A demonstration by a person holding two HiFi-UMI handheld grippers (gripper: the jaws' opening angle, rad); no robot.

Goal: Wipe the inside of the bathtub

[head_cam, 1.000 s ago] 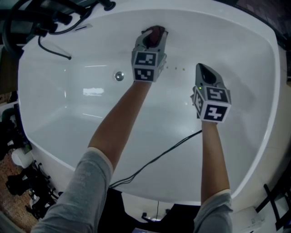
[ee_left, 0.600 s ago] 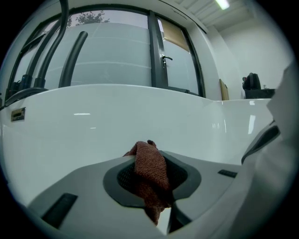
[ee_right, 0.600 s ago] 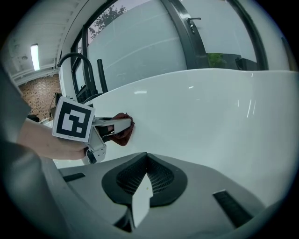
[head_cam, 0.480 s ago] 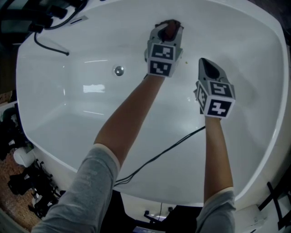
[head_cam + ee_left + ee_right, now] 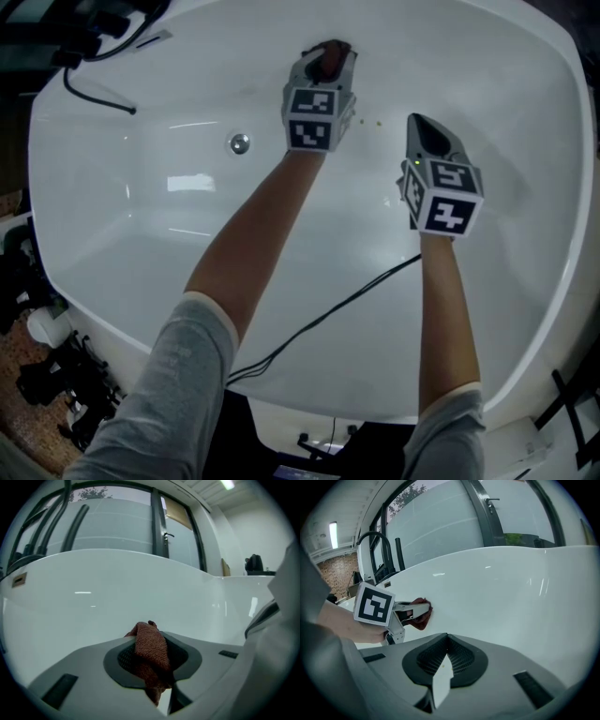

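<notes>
The white bathtub (image 5: 525, 141) fills the head view. My left gripper (image 5: 320, 52) is shut on a reddish-brown cloth (image 5: 330, 62) and presses it against the tub's far wall. In the left gripper view the cloth (image 5: 151, 651) bunches between the jaws, with the white wall just ahead. My right gripper (image 5: 420, 124) hovers over the tub floor to the right, shut with nothing in it (image 5: 446, 639). The right gripper view shows the left gripper (image 5: 423, 607) and the cloth (image 5: 418, 620) against the wall.
A round drain (image 5: 239, 143) sits left of the left gripper. A black cable (image 5: 328, 319) trails across the tub floor to the near rim. A black hose (image 5: 94, 94) and black faucet fittings (image 5: 375, 538) stand at the far left end. Small specks (image 5: 367, 122) dot the wall.
The left gripper swept the cloth to the right along the far wall, then back to the left. The right gripper has stayed almost still.
</notes>
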